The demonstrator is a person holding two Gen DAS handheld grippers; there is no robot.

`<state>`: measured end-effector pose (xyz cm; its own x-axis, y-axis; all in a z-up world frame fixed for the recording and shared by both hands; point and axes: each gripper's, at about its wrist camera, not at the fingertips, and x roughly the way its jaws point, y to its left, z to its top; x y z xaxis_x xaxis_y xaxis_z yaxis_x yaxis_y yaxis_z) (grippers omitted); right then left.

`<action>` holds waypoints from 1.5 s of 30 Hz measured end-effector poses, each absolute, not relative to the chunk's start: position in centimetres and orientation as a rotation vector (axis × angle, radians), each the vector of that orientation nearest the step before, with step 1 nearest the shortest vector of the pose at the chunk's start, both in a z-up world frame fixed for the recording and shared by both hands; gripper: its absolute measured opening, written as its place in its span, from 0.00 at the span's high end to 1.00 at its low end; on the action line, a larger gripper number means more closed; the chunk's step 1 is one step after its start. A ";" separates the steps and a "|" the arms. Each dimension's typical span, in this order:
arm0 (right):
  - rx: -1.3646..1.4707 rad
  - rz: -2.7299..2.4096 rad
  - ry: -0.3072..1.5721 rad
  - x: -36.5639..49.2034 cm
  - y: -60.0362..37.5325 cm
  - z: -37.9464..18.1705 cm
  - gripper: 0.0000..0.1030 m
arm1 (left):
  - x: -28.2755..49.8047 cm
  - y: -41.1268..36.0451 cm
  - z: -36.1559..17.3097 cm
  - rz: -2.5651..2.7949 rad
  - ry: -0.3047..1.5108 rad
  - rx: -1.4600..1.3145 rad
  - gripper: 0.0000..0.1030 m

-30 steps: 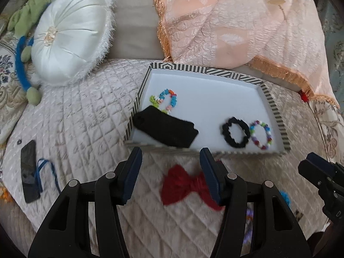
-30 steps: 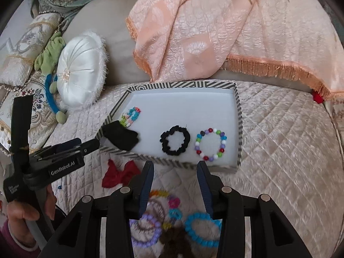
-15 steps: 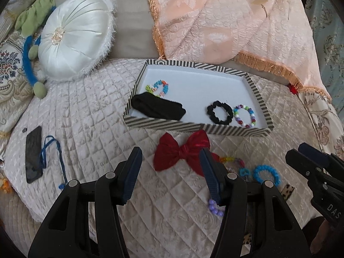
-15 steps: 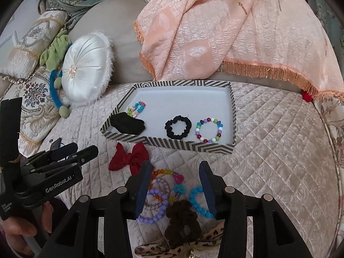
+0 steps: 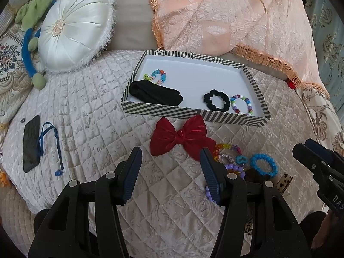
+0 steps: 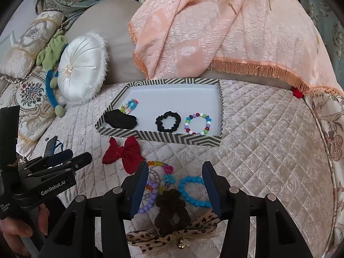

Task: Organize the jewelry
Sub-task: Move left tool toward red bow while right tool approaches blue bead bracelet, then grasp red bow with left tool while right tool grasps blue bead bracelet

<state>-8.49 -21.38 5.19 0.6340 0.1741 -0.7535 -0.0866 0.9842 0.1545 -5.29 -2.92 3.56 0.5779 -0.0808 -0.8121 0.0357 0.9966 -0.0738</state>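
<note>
Both grippers have their jaws spread wide, holding nothing. The red bow (image 5: 182, 136) sits just above the left gripper (image 5: 171, 161) at mid frame, right below the striped tray (image 5: 193, 114). The right gripper (image 6: 175, 175) frames the loose pile: blue bracelet (image 6: 193, 190), brown scrunchie (image 6: 172, 209), leopard bow (image 6: 172, 235) at the bottom. The tray in the center holds a black scrunchie (image 6: 168, 121), a bead bracelet (image 6: 198, 123) and a black cloth (image 6: 121, 119) partly covering a small bracelet (image 6: 130, 105). The purple beads (image 6: 149, 202) are half hidden behind the left jaw.
</note>
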 end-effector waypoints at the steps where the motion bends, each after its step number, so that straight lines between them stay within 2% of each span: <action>1: 0.109 0.148 0.873 -8.5 -21.5 5.2 0.51 | -5.3 -2.9 3.5 -0.069 0.954 -0.052 0.46; 15: 0.137 0.122 0.886 -8.9 -23.8 4.6 0.49 | -4.8 -1.4 2.3 -0.087 1.010 -0.113 0.45; 19: 0.168 0.115 0.907 -8.4 -25.1 3.8 0.49 | -3.9 0.2 1.3 -0.105 1.058 -0.184 0.39; 25: 0.203 0.126 0.935 -7.2 -27.2 2.6 0.48 | -2.0 1.9 -0.1 -0.080 1.118 -0.256 0.35; 29: 0.182 0.143 0.985 -6.1 -27.8 0.8 0.48 | -0.8 2.1 -1.1 -0.094 1.154 -0.310 0.34; 36: 0.078 0.213 1.099 -4.4 -26.6 -2.9 0.49 | 1.8 1.6 -2.1 -0.143 1.183 -0.382 0.24; 41: 0.048 0.231 1.118 -3.8 -26.3 -4.3 0.49 | 3.5 1.1 -3.0 -0.134 1.206 -0.361 0.23; 43: 0.025 0.236 1.118 -3.7 -26.0 -4.8 0.53 | 4.0 0.6 -3.6 -0.135 1.218 -0.345 0.23; 45: -0.018 0.228 1.102 -3.8 -25.6 -5.1 0.63 | 4.4 0.2 -4.3 -0.135 1.228 -0.341 0.23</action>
